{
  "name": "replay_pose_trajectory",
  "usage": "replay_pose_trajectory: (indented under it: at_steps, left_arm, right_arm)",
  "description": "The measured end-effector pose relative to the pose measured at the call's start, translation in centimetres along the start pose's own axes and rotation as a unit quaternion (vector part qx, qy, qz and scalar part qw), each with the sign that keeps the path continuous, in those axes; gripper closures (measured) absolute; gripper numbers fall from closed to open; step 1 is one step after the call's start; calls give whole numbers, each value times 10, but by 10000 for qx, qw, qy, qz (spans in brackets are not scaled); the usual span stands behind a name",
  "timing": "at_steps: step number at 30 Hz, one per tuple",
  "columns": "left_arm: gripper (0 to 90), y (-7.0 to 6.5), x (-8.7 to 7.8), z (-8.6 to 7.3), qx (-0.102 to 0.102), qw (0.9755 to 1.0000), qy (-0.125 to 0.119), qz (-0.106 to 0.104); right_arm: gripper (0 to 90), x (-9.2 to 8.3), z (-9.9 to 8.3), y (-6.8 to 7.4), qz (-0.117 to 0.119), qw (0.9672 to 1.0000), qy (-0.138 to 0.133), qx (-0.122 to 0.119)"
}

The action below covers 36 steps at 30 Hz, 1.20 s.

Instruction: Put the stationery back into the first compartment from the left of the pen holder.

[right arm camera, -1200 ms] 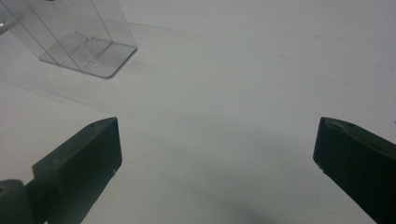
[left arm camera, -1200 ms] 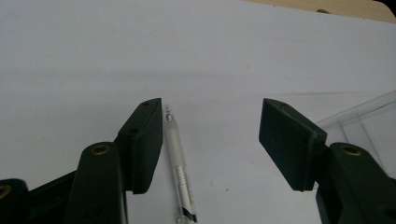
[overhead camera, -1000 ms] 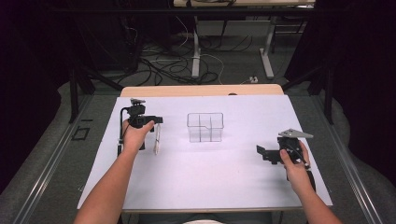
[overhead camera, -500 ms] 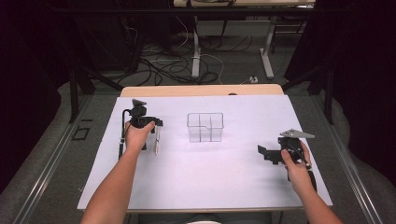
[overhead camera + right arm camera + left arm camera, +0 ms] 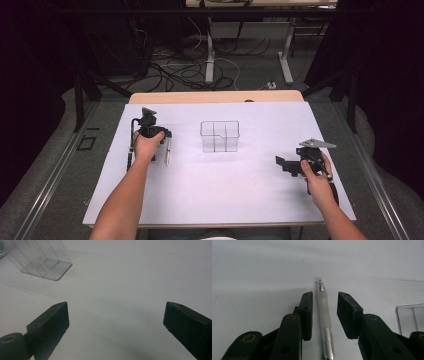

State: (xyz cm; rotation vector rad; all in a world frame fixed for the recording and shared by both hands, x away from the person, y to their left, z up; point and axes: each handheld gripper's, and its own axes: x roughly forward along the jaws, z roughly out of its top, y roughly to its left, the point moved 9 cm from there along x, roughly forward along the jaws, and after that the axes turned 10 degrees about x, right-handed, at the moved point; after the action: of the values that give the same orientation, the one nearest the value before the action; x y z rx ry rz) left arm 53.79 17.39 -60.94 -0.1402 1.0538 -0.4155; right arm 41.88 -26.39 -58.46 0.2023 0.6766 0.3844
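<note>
Counter [image 5: 240, 190]: white sheet over a wooden top, carrying everything below.

Organiser [image 5: 220, 136]: clear plastic, upright, divided into compartments, standing mid-counter, nothing visible inside. Its corner shows at the right edge of the left gripper view, and it sits at the top left of the right gripper view.

Right gripper [image 5: 280, 161]: held near the counter's right edge, well apart from the organiser. Fingers [image 5: 53, 315] spread wide, nothing between them, bare counter beneath.

Left gripper [image 5: 159, 159]: held at the counter's left, pointing down at the pen. Fingers [image 5: 307, 312] have just been closing, with the pen between them. In the left gripper view a narrow gap shows on each side of the barrel, so they straddle it and do not yet press on it.

Pen [image 5: 323, 312]: slim, frosted grip section, clear lower barrel, tip pointing away from the gripper camera. It lies flat on the counter left of the organiser.

Step in hand, as judged: pinching the pen off the counter. To do it well, keep the pads level with the barrel and centred on the frosted grip, finish closing before lifting, and raise it straight so the tip does not drag or swing. The left pad sits nearer the barrel than the right, so the pen may roll slightly as the fingers meet.
</note>
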Motion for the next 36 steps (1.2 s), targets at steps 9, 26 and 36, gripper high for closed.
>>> replay_pose_trajectory:
  at_steps: [9, 26, 36]
  left_arm:
    - [691, 1, 6, -3, 43, 9999, 141, -27]
    - [776, -1, 7, -4, 61, 9997, 230, -51]
    - [797, -1, 8, -4, -132, 9996, 219, -99]
  right_arm:
    - [66, 1, -1, 0, 6, 10000, 40, -47]
    - [70, 2, -3, 0, 3, 10000, 67, -42]
    - [77, 3, -3, 0, 4, 10000, 64, -1]
